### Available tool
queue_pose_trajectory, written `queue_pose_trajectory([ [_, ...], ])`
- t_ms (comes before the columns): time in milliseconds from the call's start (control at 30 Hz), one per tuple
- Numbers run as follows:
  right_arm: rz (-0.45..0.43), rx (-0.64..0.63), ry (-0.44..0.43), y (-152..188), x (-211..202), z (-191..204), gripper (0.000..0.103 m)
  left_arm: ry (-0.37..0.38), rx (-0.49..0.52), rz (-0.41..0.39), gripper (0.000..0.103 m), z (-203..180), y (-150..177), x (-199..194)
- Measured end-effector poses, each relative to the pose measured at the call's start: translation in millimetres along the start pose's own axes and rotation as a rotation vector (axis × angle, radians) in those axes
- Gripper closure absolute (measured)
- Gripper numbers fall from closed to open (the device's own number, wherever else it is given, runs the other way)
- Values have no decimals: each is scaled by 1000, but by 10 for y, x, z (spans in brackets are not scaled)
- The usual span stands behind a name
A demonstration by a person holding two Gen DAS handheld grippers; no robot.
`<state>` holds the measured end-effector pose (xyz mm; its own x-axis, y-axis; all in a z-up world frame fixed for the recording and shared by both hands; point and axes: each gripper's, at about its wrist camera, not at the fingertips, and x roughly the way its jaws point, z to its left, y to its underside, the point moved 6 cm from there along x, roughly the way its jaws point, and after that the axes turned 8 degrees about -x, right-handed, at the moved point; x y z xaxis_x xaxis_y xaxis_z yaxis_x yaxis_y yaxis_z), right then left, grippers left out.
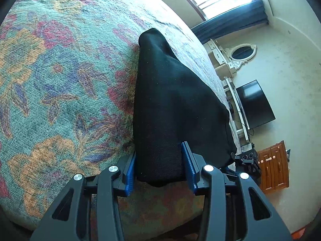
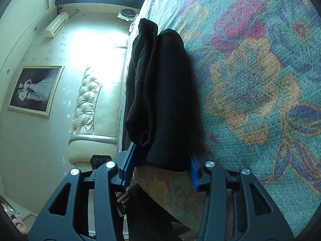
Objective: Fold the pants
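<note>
The black pants [image 1: 172,104] lie folded in a long bundle on the floral bedspread [image 1: 60,80]. In the left wrist view my left gripper [image 1: 159,168] is open, its blue pads on either side of the bundle's near end, with the cloth between them. In the right wrist view the pants [image 2: 164,92] show as a thick layered fold on the bedspread [image 2: 260,80]. My right gripper [image 2: 158,166] is open around that near end, one blue pad on each side. Whether the pads press the cloth I cannot tell.
The bed edge runs just beyond the pants in both views. Past it in the left wrist view stand a television [image 1: 254,104] and a wooden cabinet [image 1: 274,166]. The right wrist view shows a cream padded headboard [image 2: 88,98] and a framed picture [image 2: 34,88].
</note>
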<state>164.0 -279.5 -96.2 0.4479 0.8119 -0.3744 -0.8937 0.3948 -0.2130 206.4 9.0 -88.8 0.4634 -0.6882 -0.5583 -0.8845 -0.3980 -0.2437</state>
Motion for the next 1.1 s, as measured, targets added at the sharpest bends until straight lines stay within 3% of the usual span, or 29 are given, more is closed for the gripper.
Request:
queue_pose_trajectory([
  [100,-38,-25,15,-144,-144,10,32,44,-6,4,61,19,-26,-77],
  [167,-65,-23,31,-279,-211,-26,25,59,7,5,61,11,-56,-107],
  [267,-96,-3,35,-472,-201,-98,22,135,-21,2,61,22,-121,-151],
  [400,-54,-27,46,-621,4,-52,17,255,-52,60,61,49,-84,-194],
  [500,10,-66,52,-635,186,27,14,207,6,61,61,119,-23,-326],
  [667,75,-112,86,-615,354,93,14,228,-82,-52,61,262,-293,-618],
  [733,86,-125,117,-598,375,100,19,190,-70,-44,60,229,-370,-526],
  [800,98,-116,157,-567,402,36,52,170,-44,-22,60,168,-428,-364],
  [867,90,-94,118,-554,371,-8,61,179,-41,7,60,96,-460,-177],
  [1033,62,-83,59,-523,317,-98,70,96,13,45,58,77,-455,133],
  [1100,60,-76,45,-530,317,-121,72,95,25,36,58,125,-403,161],
])
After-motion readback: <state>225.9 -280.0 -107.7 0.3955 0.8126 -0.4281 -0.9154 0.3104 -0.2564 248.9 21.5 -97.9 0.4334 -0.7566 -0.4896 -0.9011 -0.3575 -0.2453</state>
